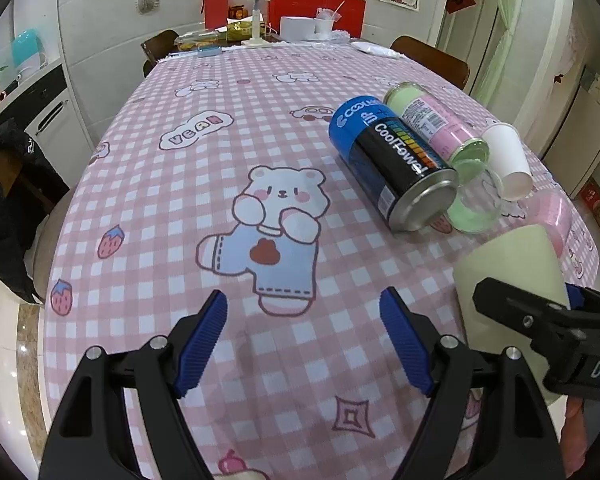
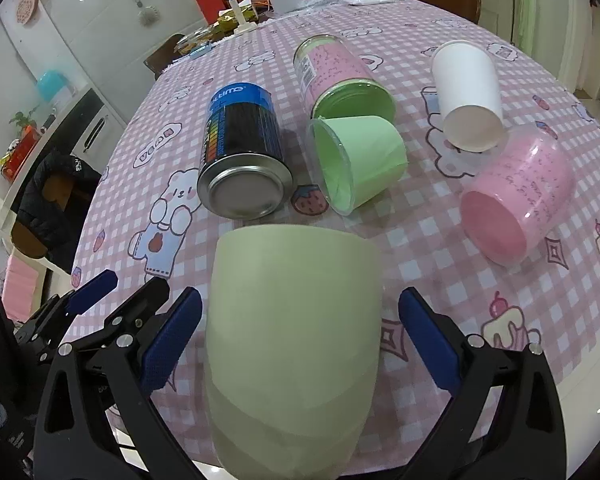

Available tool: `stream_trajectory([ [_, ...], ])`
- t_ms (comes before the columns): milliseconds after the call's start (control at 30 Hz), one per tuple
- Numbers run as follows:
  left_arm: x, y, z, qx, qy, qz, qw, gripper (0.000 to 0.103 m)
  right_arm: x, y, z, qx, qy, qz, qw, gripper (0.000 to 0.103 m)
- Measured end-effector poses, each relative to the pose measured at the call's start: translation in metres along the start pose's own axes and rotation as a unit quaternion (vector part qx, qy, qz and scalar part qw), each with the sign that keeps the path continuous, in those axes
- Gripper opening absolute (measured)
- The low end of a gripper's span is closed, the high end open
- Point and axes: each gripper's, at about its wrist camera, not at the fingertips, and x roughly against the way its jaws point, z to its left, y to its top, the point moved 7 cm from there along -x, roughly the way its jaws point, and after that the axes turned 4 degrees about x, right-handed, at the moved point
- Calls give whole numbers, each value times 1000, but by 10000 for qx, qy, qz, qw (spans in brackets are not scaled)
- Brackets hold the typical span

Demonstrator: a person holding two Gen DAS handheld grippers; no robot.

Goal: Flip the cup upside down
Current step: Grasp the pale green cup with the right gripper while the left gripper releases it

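Pale green cup [image 2: 294, 344], plain matte, standing upside down near the table's front edge

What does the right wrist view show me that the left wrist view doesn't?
Right wrist only: the right hand-held gripper open, its pads either side of the pale green cup, not touching, and the whole pink cup lying on its side.

Left wrist only: the left hand-held gripper open over bare tablecloth.

Both: the blue can, the jar and the white paper cup, all lying down.
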Motion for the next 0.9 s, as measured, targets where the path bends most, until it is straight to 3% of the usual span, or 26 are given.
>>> stream_trajectory([
  [33, -1, 1, 0, -6, -3, 6, 10000, 78, -1, 0, 2, 17, 133, 74, 9999, 91],
  [67, -2, 2, 0, -14, -13, 13, 10000, 78, -3, -2, 2, -3, 206, 193, 9996, 79],
  [100, -3, 2, 0, -15, -23, 18, 10000, 78, -5, -2, 1, -44, 195, 259, 9995, 76],
  [267, -5, 5, -2, -28, -76, 8, 10000, 78, 2, -2, 2, -8, 129, 85, 9999, 76],
  [633, 5, 10, -13, -113, -145, -131, 9997, 78, 33, 19, 0, 337, -366, -779, 9957, 75],
  [900, 9, 19, -11, -76, -109, -233, 9996, 78, 36, 31, 2, 538, -545, -1055, 9915, 75],
])
